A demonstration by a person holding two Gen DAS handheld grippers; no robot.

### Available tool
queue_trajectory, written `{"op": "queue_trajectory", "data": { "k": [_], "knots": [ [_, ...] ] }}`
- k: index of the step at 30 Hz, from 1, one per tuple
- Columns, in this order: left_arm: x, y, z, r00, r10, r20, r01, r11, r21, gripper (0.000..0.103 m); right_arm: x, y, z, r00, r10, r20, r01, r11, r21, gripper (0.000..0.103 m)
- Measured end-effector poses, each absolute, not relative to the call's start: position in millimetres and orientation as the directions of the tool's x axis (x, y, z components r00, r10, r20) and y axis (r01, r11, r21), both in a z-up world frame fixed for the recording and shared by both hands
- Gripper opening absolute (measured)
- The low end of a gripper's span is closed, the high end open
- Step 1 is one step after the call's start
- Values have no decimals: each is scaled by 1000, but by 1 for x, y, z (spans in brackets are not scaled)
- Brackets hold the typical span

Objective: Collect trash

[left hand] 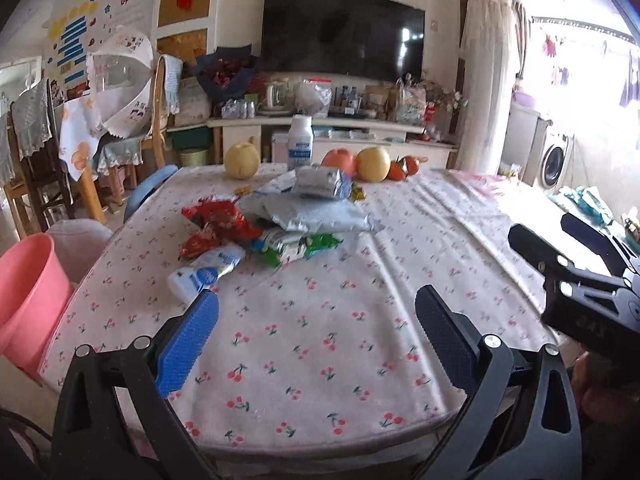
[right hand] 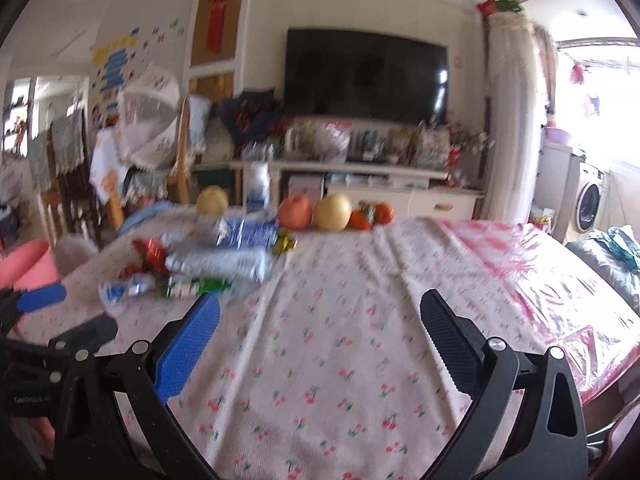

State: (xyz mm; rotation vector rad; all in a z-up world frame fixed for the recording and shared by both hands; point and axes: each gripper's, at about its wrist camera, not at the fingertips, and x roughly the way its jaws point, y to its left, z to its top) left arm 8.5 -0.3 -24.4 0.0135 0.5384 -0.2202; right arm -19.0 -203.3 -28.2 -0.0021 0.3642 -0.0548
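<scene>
A heap of wrappers lies on the cherry-print tablecloth (left hand: pixel 320 340): red snack bags (left hand: pixel 220 220), silvery-white bags (left hand: pixel 316 212), a green-and-white packet (left hand: pixel 300 246) and a blue-and-white pouch (left hand: pixel 208 272). My left gripper (left hand: pixel 316 308) is open and empty, its blue finger close to the pouch. A pink bucket (left hand: pixel 28 292) stands off the table's left edge. The right wrist view is blurred. In it the wrapper heap (right hand: pixel 208 260) sits far left, and my right gripper (right hand: pixel 320 312) hovers open and empty over bare cloth. The right gripper (left hand: pixel 560 240) also shows at the left view's right edge.
Along the table's far edge stand a white bottle (left hand: pixel 300 140), a pear (left hand: pixel 241 160), an orange fruit (left hand: pixel 340 160), a yellow fruit (left hand: pixel 373 164) and tomatoes (left hand: pixel 404 168). A blue chair back (left hand: pixel 148 192) and dining chairs are at left. A TV cabinet (left hand: pixel 320 124) is behind.
</scene>
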Motion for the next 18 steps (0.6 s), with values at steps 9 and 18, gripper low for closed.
{"op": "queue_trajectory", "data": {
  "k": [9, 18],
  "knots": [
    [-7, 3, 43, 898, -248, -363, 234, 969, -81, 99, -53, -200, 34, 973, -94, -209, 90, 996, -29, 99],
    [-44, 15, 116, 957, -115, -266, 114, 993, -22, 99, -99, -185, 95, 984, -132, -117, 130, 991, -23, 99]
  ]
}}
